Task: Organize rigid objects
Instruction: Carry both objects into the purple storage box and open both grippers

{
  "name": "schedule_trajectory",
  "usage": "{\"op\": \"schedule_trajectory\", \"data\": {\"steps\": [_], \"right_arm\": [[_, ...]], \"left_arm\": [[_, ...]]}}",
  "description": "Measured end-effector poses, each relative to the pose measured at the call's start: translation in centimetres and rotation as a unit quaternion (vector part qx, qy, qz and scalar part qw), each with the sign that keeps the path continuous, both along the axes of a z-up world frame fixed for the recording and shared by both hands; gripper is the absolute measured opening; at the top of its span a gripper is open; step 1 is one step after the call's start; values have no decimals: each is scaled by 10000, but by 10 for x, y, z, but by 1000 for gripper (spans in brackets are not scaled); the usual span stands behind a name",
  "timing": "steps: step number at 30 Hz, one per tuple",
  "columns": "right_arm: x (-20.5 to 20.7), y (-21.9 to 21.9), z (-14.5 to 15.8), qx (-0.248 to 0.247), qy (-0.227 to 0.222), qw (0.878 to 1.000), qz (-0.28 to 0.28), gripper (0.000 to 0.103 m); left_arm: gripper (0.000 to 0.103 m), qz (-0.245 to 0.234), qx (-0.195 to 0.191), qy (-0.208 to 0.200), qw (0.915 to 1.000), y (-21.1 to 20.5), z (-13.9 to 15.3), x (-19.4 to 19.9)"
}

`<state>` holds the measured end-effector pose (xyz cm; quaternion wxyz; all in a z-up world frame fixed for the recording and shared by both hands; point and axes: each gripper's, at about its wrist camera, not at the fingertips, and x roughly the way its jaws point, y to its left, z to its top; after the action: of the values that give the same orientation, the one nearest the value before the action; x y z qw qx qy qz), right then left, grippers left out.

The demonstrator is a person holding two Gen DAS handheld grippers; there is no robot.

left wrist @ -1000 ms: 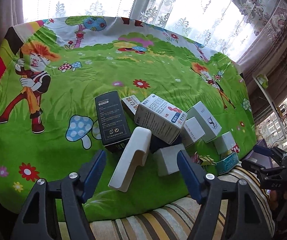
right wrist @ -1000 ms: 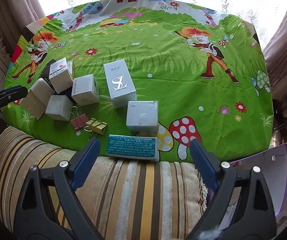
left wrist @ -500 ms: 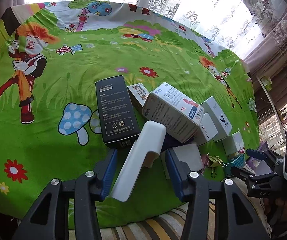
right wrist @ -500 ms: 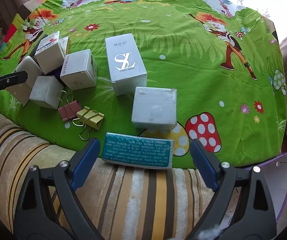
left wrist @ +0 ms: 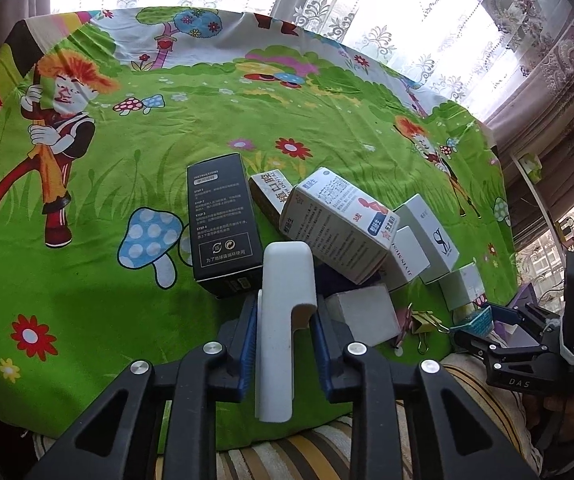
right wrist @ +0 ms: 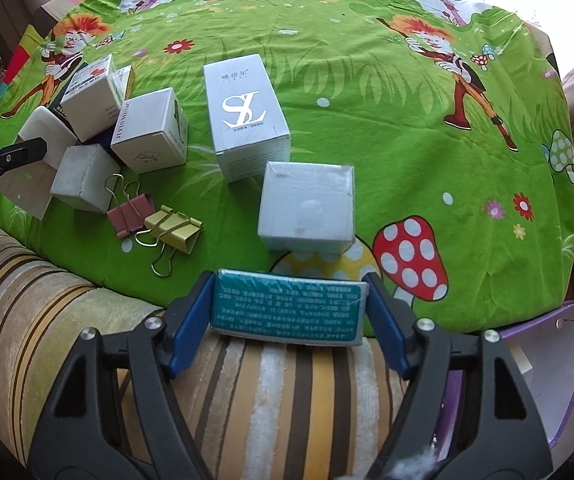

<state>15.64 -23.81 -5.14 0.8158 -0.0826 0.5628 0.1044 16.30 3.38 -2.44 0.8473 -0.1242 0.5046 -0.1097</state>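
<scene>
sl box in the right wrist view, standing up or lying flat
Lying flat. The white SL box rests on its broad back on the green cloth, its logo face turned up and its short end panel facing the camera.

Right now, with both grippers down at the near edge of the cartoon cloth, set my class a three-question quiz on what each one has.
1. True or false: the left gripper is shut on the white plastic piece.
2. What lies between the right gripper's fingers?
3. The two binder clips: A pink and yellow; B both black.

Key: 1 true. 2 the teal box. 3 A: pink clip, yellow clip.
</scene>
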Motion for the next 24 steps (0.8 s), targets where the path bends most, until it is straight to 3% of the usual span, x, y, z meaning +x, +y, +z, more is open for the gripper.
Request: {"op": "schedule_trajectory", "data": {"steps": [15,24], "right_arm": [[-38,-18,44,270,-569,9979,-136,76],[-77,-48,73,494,-867,9944,-348,76]], "left_arm": [[26,15,-398,-471,9981,-12,51,-40],[26,-502,-1498,-374,9867,-61,66,-59]]}}
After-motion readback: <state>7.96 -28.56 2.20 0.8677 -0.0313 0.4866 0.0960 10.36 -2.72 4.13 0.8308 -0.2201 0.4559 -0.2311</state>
